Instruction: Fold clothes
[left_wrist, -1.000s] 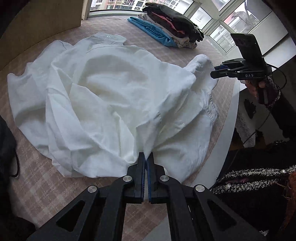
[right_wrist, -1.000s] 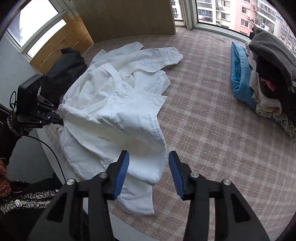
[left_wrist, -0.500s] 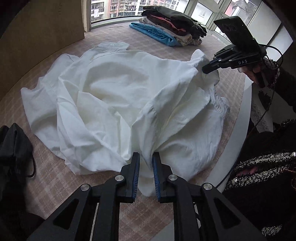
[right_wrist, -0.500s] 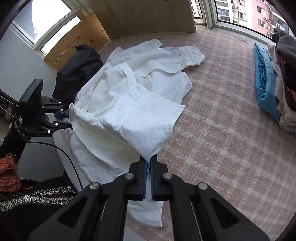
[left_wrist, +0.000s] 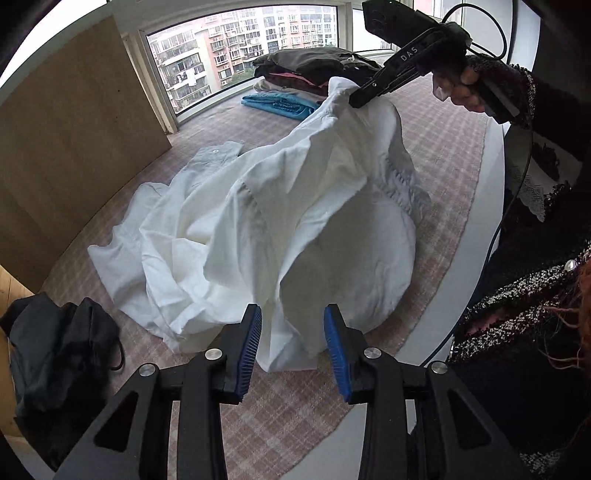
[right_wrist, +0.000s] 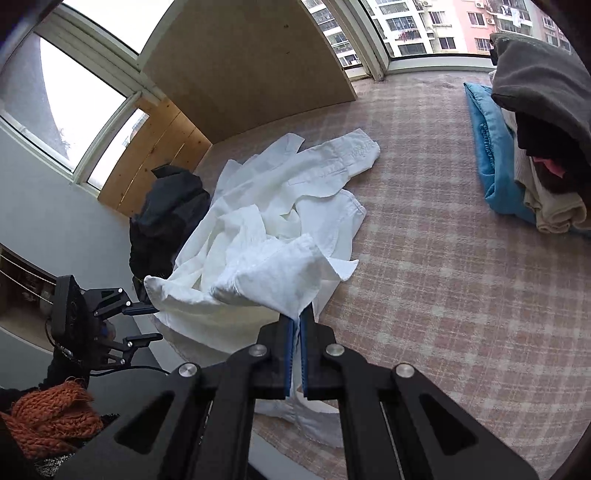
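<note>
- White shirt (left_wrist: 295, 221) lies crumpled on a plaid-covered table (right_wrist: 443, 277), one corner lifted off the surface.
- Right gripper (right_wrist: 295, 325) pinches that raised corner between its closed blue pads; in the left wrist view it hangs above the shirt's far end.
- Left gripper (left_wrist: 291, 332) has its jaws spread apart, with shirt fabric lying between the pads but not clamped.
- Stack of folded clothes (right_wrist: 535, 147) sits well apart at the table's far side, partly cut off by the frame.
- Dark garment (left_wrist: 55, 339) sits bunched at the table's left edge, its shape hard to make out.
</note>
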